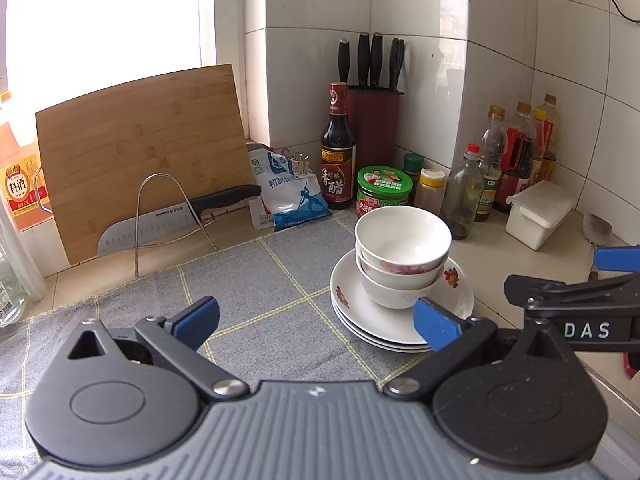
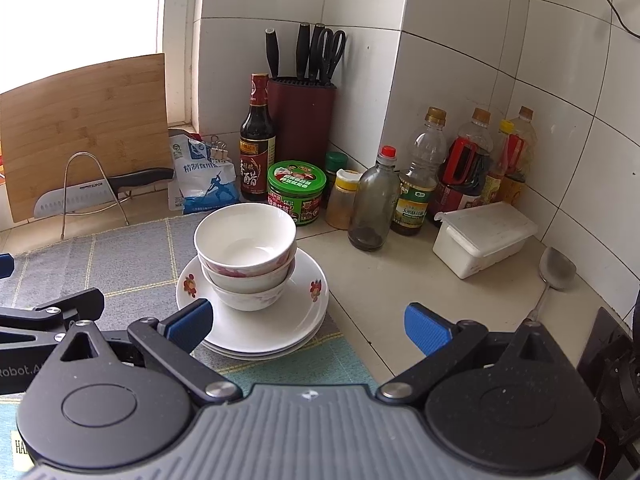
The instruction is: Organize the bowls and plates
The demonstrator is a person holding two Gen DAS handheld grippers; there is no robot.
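1. Leaning against the window wall at far left, a bamboo cutting board [image 1: 140, 152] stands behind a wire rack carrying a knife [image 1: 168, 220].
2. The left tongs [image 1: 316, 322] hover wide apart and empty over the grey checked cloth [image 1: 256, 280].
3. Three stacked bowls [image 1: 402, 256] sit on a pile of plates [image 1: 360, 312] at the cloth's right edge, on the tabletop [image 2: 400, 280].
4. The right tongs [image 2: 308, 326] are spread wide too, holding nothing, just beside the plates.
5. Sauce bottles [image 2: 416, 176] and a white lidded box [image 2: 484, 240] line the tiled wall at right.

Beige countertop [image 2: 400, 280] under grey checked cloth [image 1: 260, 280], bottles, knife block.
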